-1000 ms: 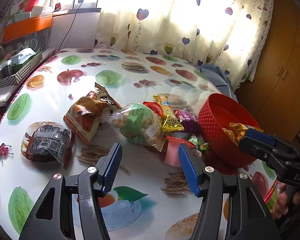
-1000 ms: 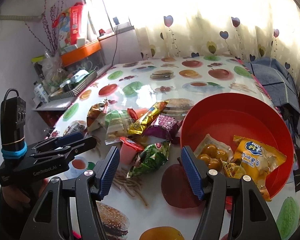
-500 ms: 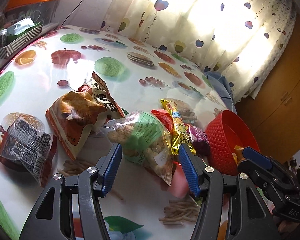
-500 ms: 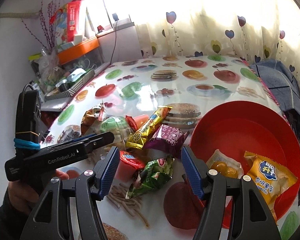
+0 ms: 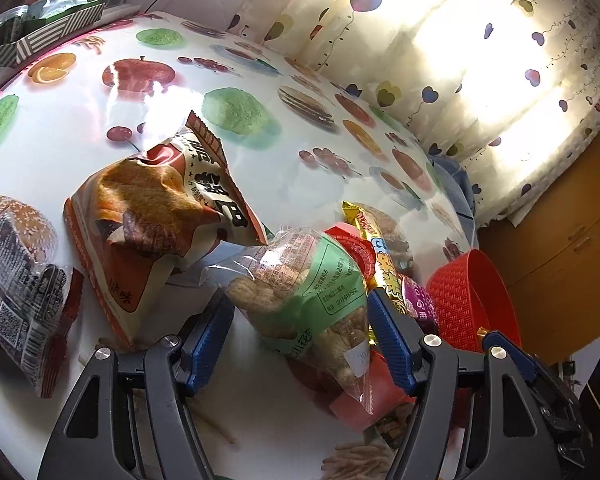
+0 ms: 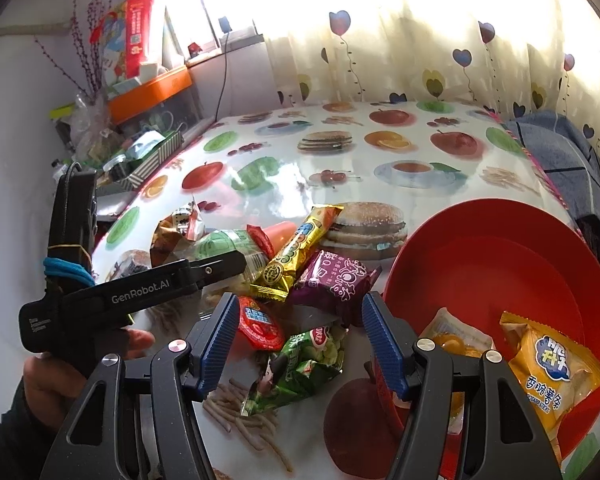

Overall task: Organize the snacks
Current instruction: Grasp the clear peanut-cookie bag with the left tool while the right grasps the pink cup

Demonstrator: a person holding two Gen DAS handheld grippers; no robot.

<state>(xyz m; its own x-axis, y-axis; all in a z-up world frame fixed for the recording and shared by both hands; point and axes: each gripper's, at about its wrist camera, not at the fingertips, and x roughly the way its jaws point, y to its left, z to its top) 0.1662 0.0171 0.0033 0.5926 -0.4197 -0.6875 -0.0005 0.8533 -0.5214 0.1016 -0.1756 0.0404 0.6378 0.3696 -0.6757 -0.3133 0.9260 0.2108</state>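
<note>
My left gripper [image 5: 300, 336] is open, its blue pads either side of a clear green-labelled bag of puffed snacks [image 5: 304, 284], not closed on it. It also shows in the right wrist view [image 6: 220, 270]. My right gripper [image 6: 296, 344] is open and empty above a green snack packet [image 6: 300, 364] and a red jelly cup [image 6: 258, 322]. A gold bar [image 6: 296, 252] and a purple packet [image 6: 332, 280] lie beyond. The red bowl [image 6: 500, 264] at right holds a yellow chip bag [image 6: 548, 376] and a clear packet of yellow pieces [image 6: 456, 340].
An orange-brown chip bag [image 5: 152, 216] and a black-and-clear packet [image 5: 16, 292] lie left of the pile on the fruit-print tablecloth [image 5: 80, 92]. A striped box [image 6: 148, 160] and cluttered shelf stand at the far left edge. A wooden cabinet [image 5: 560, 240] stands right.
My left gripper has moved forward and down onto the snack pile, so the puffed-snack bag now lies between its pads. My right gripper drifted slightly closer to the pile, still open.
</note>
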